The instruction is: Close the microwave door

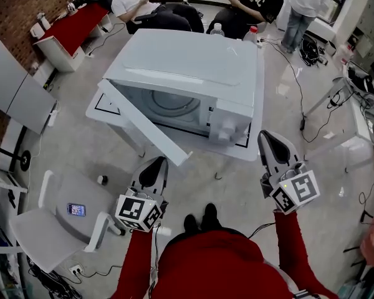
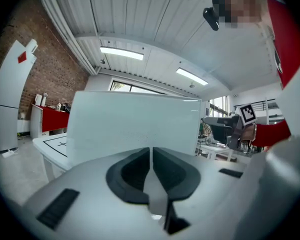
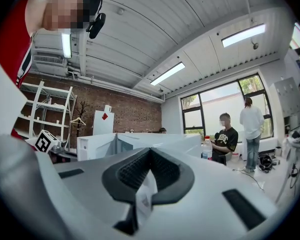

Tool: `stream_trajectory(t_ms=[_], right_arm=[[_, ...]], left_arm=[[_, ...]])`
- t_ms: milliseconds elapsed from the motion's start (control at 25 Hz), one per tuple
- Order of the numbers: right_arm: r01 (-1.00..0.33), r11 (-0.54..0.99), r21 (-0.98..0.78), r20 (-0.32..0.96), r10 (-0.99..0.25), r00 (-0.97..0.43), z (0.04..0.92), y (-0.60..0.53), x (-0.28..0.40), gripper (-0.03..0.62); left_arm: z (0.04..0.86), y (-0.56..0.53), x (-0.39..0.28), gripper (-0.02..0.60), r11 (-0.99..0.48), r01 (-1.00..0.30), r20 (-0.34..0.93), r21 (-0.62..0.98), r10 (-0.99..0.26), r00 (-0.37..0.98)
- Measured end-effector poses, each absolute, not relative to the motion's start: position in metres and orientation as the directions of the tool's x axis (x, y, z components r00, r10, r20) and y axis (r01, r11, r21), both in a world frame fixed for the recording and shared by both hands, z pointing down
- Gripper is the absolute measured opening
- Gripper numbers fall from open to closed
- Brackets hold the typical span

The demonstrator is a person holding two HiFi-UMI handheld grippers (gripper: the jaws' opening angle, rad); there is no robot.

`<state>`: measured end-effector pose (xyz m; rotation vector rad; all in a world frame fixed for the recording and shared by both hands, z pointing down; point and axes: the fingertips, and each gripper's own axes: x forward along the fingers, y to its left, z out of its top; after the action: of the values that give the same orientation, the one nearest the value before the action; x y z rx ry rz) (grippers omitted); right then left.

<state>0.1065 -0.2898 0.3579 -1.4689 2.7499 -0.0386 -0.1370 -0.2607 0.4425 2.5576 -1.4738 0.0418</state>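
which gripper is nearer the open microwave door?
The left gripper: its tip sits right by the free corner of the door. The right gripper is off by the control-panel side of the microwave.

sleeves (image 1: 134, 260) red | shoes (image 1: 200, 220) black | left gripper (image 1: 156, 161) grey | right gripper (image 1: 266, 135) grey

White boxy microwave (image 1: 187, 58) sat upright on low white surface (image 1: 96, 108) with black markings. White door (image 1: 143, 122), hinged at left, stood swung wide open, free edge pointing out from cavity. Round glass turntable (image 1: 171, 104) visible inside. Control panel with knobs (image 1: 227, 129) at right.
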Motion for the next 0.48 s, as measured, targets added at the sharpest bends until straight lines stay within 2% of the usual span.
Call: stream_trajectory(t_ms=[480], right_arm=[[-0.778,0.623,-0.076,0.033,-0.779,-0.627,0.382,-0.284,0.068,0.011]], left_arm=[[0.447,-0.334,-0.077,0.025,-0.488,-0.862,0.151,0.135,-0.85,0.505]])
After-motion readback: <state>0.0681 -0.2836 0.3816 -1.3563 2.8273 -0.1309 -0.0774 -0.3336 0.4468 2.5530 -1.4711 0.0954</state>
